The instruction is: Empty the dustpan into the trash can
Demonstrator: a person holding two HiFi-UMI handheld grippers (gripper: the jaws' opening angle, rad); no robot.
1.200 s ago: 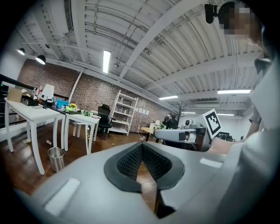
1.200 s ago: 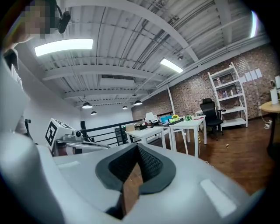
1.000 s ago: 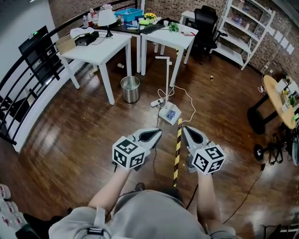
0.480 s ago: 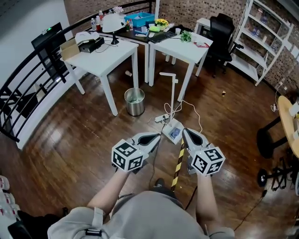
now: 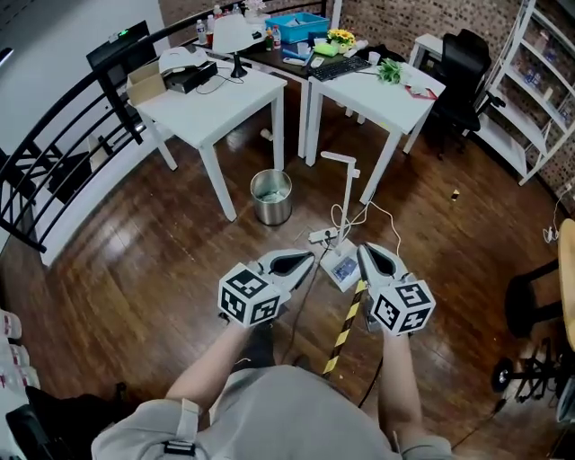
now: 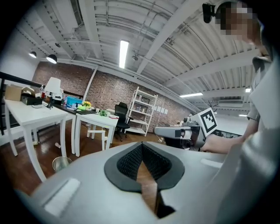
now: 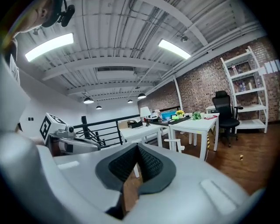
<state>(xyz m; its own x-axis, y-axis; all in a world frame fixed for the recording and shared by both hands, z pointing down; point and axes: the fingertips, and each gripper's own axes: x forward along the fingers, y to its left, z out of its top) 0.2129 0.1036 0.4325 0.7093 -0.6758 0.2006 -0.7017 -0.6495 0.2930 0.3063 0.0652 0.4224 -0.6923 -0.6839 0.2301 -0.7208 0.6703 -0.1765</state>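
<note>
Trash can (image 5: 271, 196): round metal can, upright and open-topped on the wooden floor (image 5: 153, 269). It stands at about eleven o'clock from the left gripper's tips and apart from them, just beside a leg of the white table (image 5: 216, 103), at that leg's three o'clock.
Inside the can: something pale lies at the bottom, too small to tell what.
Left gripper (image 5: 308, 256): tongs pressed tip to tip with nothing between them. Only floor shows through the gap behind the pads. It is held above the floor, pointing toward two o'clock in the head view.
Right gripper (image 5: 362, 249): tongs likewise closed and empty, pointing toward eleven o'clock. The trash can is at its ten o'clock, further off than from the left one.
Blue bin (image 5: 302, 25): on the desk at twelve o'clock, at the top edge of the head view. Its contents are too small to tell.
Cardboard box (image 5: 144, 87): on the white table's ten-o'clock end. What is in it does not show.
Floor by the grippers: a power strip (image 5: 323, 236) with cables lies at twelve o'clock between the two tips. A black-and-yellow striped strip (image 5: 344, 325) runs toward six o'clock between the forearms.
</note>
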